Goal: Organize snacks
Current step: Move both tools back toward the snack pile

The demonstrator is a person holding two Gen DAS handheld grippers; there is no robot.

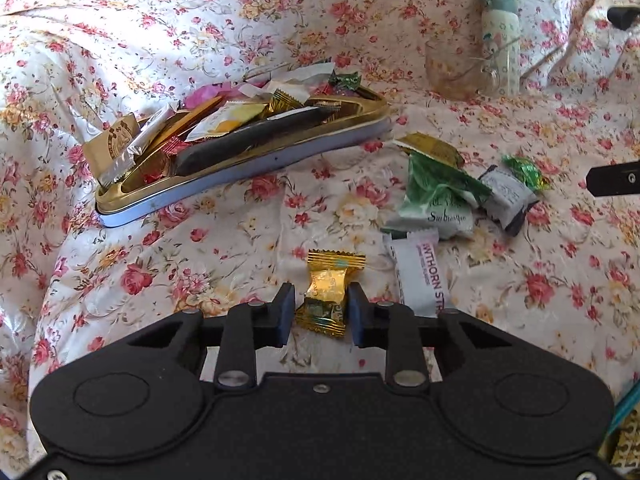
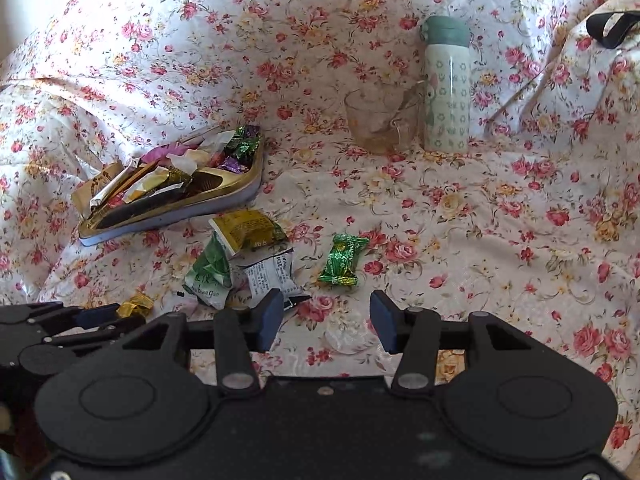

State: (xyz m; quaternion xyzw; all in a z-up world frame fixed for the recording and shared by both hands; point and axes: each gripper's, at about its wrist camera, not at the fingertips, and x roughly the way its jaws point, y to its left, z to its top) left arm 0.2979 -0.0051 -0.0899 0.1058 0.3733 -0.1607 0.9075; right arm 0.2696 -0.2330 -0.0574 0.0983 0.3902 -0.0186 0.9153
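A gold-wrapped candy [image 1: 326, 292] lies on the floral cloth right in front of me, and my left gripper [image 1: 322, 300] is shut on it, with a blue pad against each side of the wrapper. The same candy [image 2: 136, 306] shows at the lower left of the right wrist view, beside the left gripper's fingers [image 2: 100, 314]. My right gripper [image 2: 326, 308] is open with nothing between its pads, just short of a green foil candy [image 2: 344, 260]. The gold tin tray [image 1: 240, 168] [image 2: 160, 220], piled with several snacks, sits back left.
Loose packets lie between the grippers: a green-white one [image 1: 436, 196] [image 2: 212, 276], a grey-white one [image 1: 508, 196] [image 2: 272, 276], a gold one [image 1: 432, 148] [image 2: 248, 232], a white hawthorn strip [image 1: 420, 276]. A glass mug [image 2: 380, 120] and a green bottle [image 2: 446, 88] stand behind.
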